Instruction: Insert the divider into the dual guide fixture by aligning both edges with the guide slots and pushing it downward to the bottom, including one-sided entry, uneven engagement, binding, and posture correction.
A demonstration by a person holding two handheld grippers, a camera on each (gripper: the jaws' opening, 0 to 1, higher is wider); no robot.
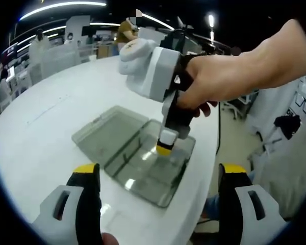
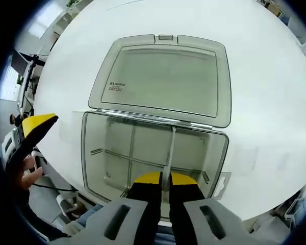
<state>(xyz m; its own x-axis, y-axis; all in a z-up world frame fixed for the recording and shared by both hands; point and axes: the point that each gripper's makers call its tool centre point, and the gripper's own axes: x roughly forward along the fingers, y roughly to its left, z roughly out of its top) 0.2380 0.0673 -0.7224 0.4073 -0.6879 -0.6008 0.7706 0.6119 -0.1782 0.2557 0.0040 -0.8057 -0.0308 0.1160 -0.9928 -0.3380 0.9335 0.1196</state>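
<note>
A clear plastic box (image 2: 94,168) lies open on the white table, its lid (image 2: 163,81) folded flat behind it. My right gripper (image 2: 166,178) points down into the box and is shut on a thin clear divider (image 2: 171,148), seen edge-on and running toward the hinge side. Small guide ribs (image 2: 96,151) stand on the box's inner wall. In the left gripper view a hand holds the right gripper (image 1: 164,148) with its yellow tips inside the box (image 1: 143,178). My left gripper (image 1: 159,172) hovers open in front of the box, holding nothing; one of its yellow fingertips (image 2: 38,124) shows beside the box.
The white table (image 1: 46,127) is round, and its edge (image 1: 206,168) drops off just right of the box. Shelves and a person stand far behind. A dark cable (image 1: 219,132) hangs past the table edge.
</note>
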